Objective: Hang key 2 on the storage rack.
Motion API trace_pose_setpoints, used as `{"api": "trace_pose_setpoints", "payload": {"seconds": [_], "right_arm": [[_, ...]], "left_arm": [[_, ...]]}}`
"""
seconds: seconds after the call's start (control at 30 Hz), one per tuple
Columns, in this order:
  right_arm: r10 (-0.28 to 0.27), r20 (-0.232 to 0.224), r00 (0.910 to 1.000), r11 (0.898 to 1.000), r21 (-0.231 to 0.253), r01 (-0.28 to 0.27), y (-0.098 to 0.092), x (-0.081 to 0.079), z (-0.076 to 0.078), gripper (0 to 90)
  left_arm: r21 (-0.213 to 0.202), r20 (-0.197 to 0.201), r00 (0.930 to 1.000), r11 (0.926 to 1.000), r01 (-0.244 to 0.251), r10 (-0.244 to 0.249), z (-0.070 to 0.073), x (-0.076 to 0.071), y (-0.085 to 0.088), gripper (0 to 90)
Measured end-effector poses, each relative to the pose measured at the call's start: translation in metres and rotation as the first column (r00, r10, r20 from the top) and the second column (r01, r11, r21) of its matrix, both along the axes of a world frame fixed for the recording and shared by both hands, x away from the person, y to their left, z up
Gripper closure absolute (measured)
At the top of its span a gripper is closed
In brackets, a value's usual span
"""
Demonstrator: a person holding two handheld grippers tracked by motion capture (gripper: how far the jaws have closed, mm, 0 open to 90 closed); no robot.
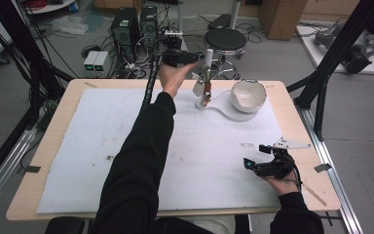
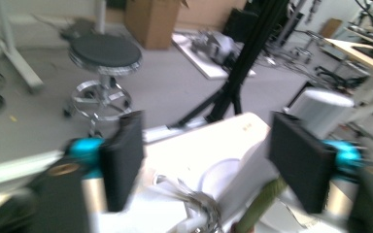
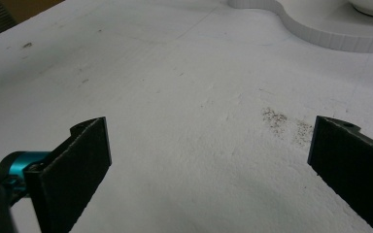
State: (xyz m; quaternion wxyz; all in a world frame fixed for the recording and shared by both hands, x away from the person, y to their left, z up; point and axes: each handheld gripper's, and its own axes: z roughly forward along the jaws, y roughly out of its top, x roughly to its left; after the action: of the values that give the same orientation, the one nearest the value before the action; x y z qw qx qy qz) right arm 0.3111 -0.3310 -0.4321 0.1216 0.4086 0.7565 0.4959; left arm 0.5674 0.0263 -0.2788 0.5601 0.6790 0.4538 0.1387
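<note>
At the table's far edge my left gripper (image 1: 196, 57) hangs in the air, its jaws wide apart with nothing gripped. It sits just left of a white cylinder (image 1: 208, 55) that tops a small stand of metal and brown parts (image 1: 205, 87). In the blurred left gripper view the left gripper (image 2: 206, 155) looks past a wire utensil (image 2: 196, 204) and a green stem (image 2: 262, 204), with the white cylinder (image 2: 320, 109) behind the right-hand jaw. The stand rests on a white base (image 1: 221, 109) that also bears a white bowl (image 1: 247, 93). My right gripper (image 1: 256, 156) (image 3: 209, 145) stands open, low over the white mat (image 3: 184, 87) at the front right.
A white mat (image 1: 97, 146) covers most of the wooden table (image 1: 53, 141). Beyond the far edge stand a black stool (image 1: 225, 40), computer towers (image 1: 134, 24) and cables. Black frame posts (image 1: 331, 53) rise at the right, and the white base (image 3: 330, 31) lies ahead of the right gripper.
</note>
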Motion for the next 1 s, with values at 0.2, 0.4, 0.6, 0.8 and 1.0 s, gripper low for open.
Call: {"api": "trace_pose_setpoints", "payload": {"seconds": [0.2,0.4,0.6,0.8,1.0], "right_arm": [[0.0,-0.008,1.0,1.0,0.003,0.0,0.002,0.001,0.0,0.9],[0.004,-0.001,1.0,1.0,0.0,-0.004,0.003,0.002,-0.001,0.9],[-0.001,-0.004,1.0,1.0,-0.001,0.001,0.002,0.002,-0.001,0.9],[-0.005,-0.014,0.9999,1.0,-0.013,0.005,0.004,0.004,-0.003,0.9],[-0.001,-0.015,0.9999,1.0,-0.017,0.001,0.005,0.004,-0.003,0.9]], "left_arm": [[0.076,-0.009,0.9994,0.9966,0.034,-0.033,-0.004,0.0,0.014,2.0],[0.103,-0.02,0.9926,0.9872,0.122,-0.12,-0.011,-0.006,0.03,1.7],[0.159,-0.052,0.9716,0.9586,0.236,-0.231,-0.017,-0.018,0.033,1.7],[0.212,-0.052,0.97,0.9465,0.243,-0.237,-0.025,-0.032,0.044,1.7],[0.185,-0.051,0.9689,0.951,0.247,-0.242,-0.032,-0.045,0.065,1.7]]}}
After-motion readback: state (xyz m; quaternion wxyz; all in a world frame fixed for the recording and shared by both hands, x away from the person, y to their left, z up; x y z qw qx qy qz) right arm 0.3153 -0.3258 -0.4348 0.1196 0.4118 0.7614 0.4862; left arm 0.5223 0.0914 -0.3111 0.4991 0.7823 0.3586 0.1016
